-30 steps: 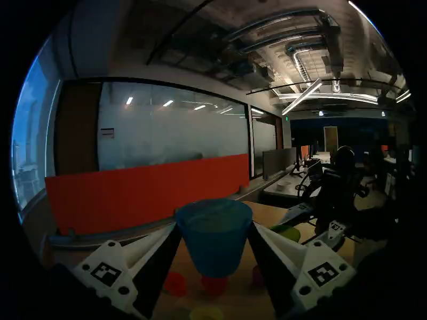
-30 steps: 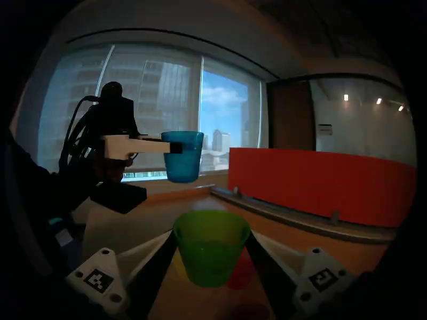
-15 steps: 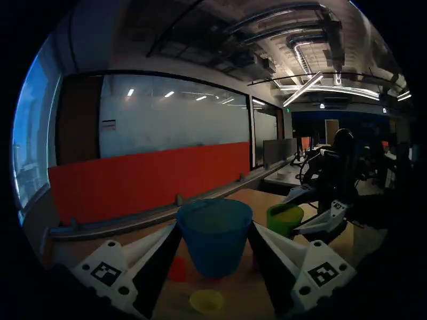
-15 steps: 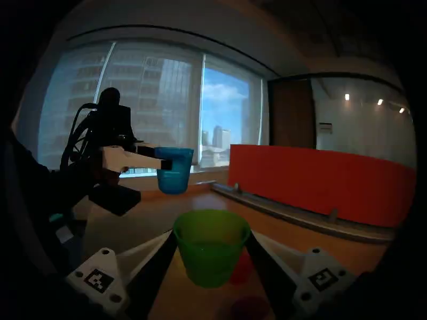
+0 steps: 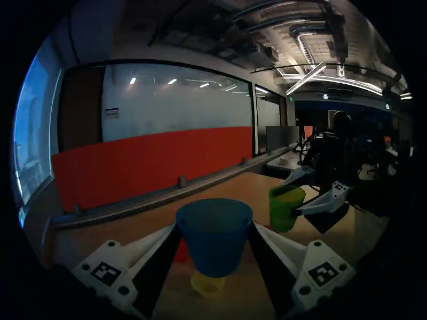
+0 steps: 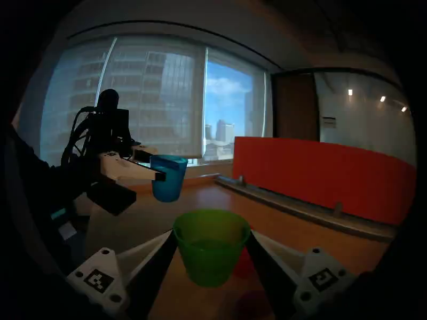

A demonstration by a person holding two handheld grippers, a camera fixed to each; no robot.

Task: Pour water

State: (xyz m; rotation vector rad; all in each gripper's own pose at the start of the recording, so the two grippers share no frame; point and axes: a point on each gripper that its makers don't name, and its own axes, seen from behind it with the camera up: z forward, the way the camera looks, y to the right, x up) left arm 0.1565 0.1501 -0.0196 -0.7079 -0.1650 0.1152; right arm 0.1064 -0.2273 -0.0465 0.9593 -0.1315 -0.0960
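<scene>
While we hold both over the wooden table (image 5: 235, 192), our left gripper (image 5: 214, 234) has its jaws clamped on the blue cup (image 5: 214, 248), and our right gripper (image 6: 212, 237) grips the green cup (image 6: 212, 250). A yellow cup (image 5: 208, 284) sits near, on the table under the blue one.

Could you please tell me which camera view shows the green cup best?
The right gripper view: the green cup sits close and central, held in the right hand-held gripper, with its rim and inside visible. The left gripper view shows it farther off, smaller, and from the side.
</scene>
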